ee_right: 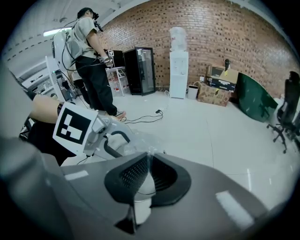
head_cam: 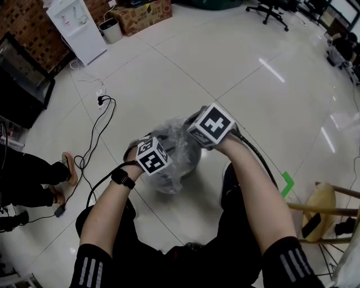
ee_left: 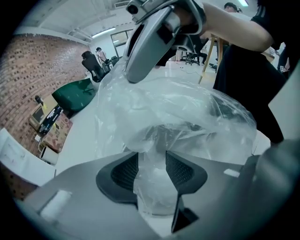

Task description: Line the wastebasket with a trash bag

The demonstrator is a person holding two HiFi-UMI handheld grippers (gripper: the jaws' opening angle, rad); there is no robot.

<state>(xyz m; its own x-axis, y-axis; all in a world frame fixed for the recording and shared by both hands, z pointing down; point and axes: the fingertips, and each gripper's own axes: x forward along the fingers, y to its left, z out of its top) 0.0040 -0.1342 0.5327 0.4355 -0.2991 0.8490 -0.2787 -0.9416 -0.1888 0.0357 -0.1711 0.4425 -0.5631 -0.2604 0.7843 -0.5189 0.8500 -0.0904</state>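
Observation:
A clear trash bag (head_cam: 175, 139) is draped over a dark round wastebasket (head_cam: 191, 160) on the floor between my arms. My left gripper (ee_left: 152, 171) points down at the basket's near side. Its jaws stand apart with a bunch of the bag's film (ee_left: 154, 187) between the pads, so it is open. The right gripper (ee_right: 148, 171) is shut on a thin edge of the bag (ee_right: 149, 152) at the basket's far side. From the head view only the grippers' marker cubes show, the left (head_cam: 152, 156) and the right (head_cam: 211, 125); the fingertips are hidden beneath them.
A black cable (head_cam: 93, 140) runs over the white tiles to the left. A person's feet (head_cam: 42, 177) stand at the left edge. A wooden stool (head_cam: 320, 208) is at the right, a water dispenser (head_cam: 76, 28) and a cardboard box (head_cam: 143, 14) at the back.

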